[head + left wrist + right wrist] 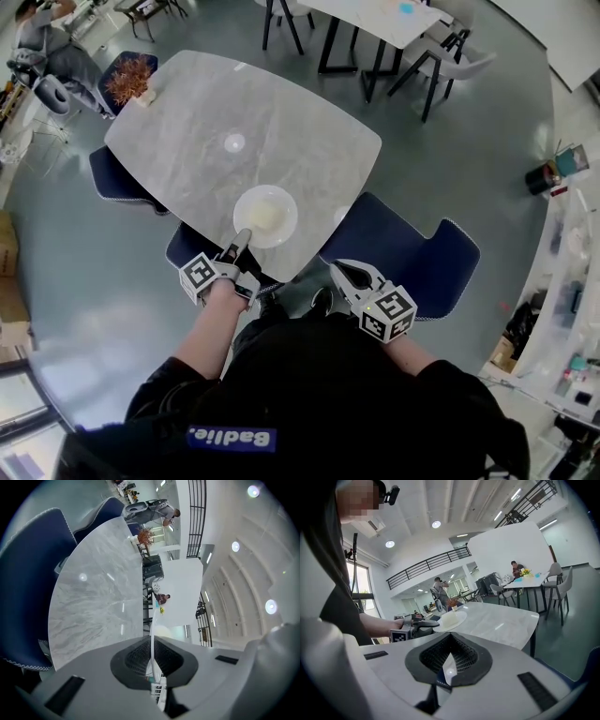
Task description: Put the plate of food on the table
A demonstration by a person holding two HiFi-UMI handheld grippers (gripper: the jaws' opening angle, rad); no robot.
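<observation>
Left gripper (pixel 243 236) clamped on near rim of white plate (pixel 284 228), pale food mound (pixel 265 214) on it. Plate over marble table's (pixel 216 103) near edge. Right gripper (pixel 337 271) closed, empty, just off that edge.

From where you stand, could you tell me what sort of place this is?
Probably an open dining or canteen area in a large hall: a marble-topped table with blue padded chairs, a second white table with chairs beyond it, and a railed mezzanine above.
</observation>
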